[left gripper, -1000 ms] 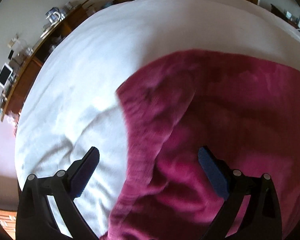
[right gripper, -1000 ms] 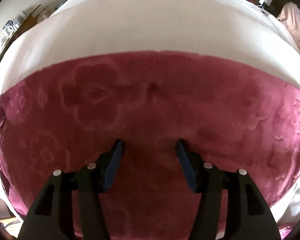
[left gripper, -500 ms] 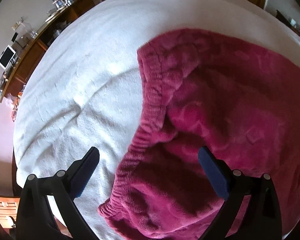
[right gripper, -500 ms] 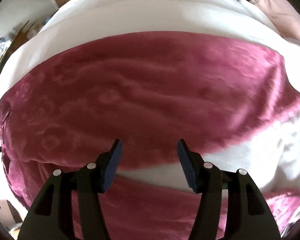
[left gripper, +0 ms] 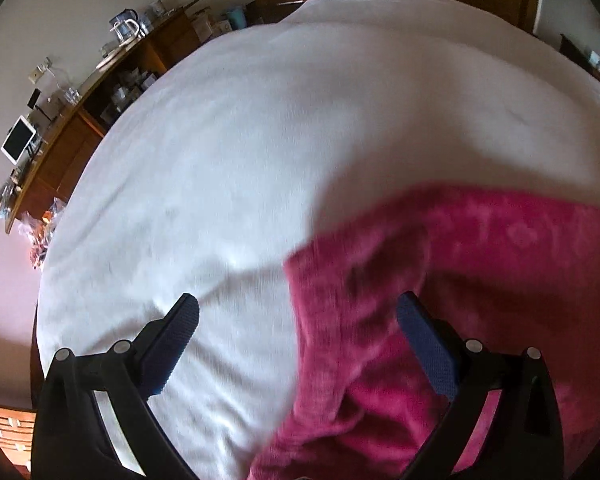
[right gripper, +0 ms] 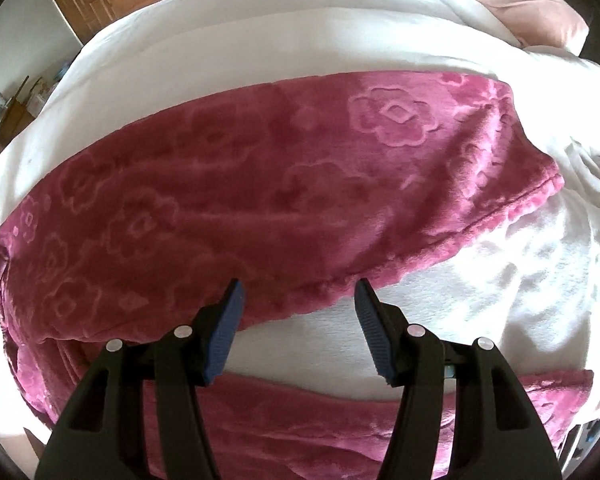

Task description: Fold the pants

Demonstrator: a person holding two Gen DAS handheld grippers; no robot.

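Both grippers, left [left gripper: 298,322] & right [right gripper: 298,304], wide apart w/ nothing held over pink fleece pants [right gripper: 260,184] spread on white bed [right gripper: 260,36]; soft, floppy, light, prob best pinched at hem/waistband edge

Your left gripper [left gripper: 298,320] hangs wide open above a white bedspread [left gripper: 260,140]; blurred pink fleece pants [left gripper: 480,272] lie under its right finger [left gripper: 424,344].
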